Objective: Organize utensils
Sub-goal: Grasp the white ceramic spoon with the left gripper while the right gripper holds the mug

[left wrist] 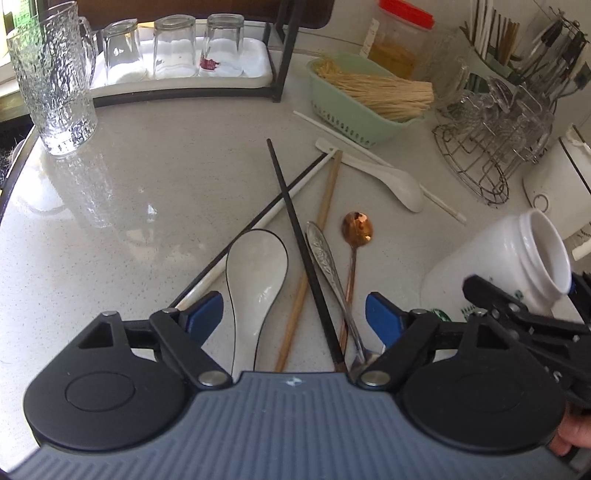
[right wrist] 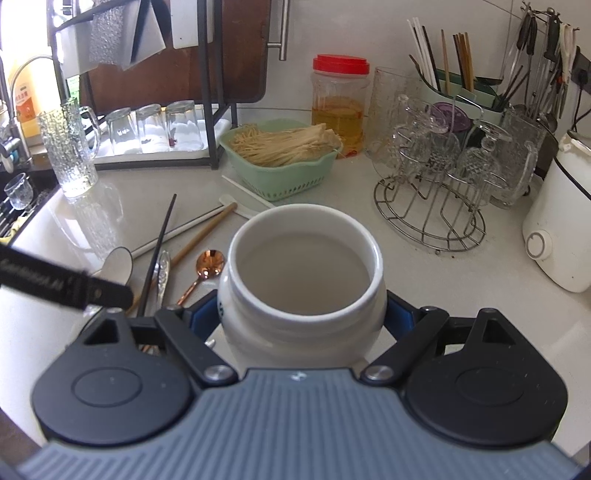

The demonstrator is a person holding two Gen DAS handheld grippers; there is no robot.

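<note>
Over utensils (left wrist: 317, 266), left gripper (left wrist: 293, 314) agape

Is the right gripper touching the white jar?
Touching. The right wrist view shows the right gripper with its blue pads pressed against both sides of the white jar, holding it.

Daylight gleams off a pale speckled countertop (left wrist: 147, 177); white tiled wall (right wrist: 424, 22) behind, sink (right wrist: 14, 206) at left.
</note>
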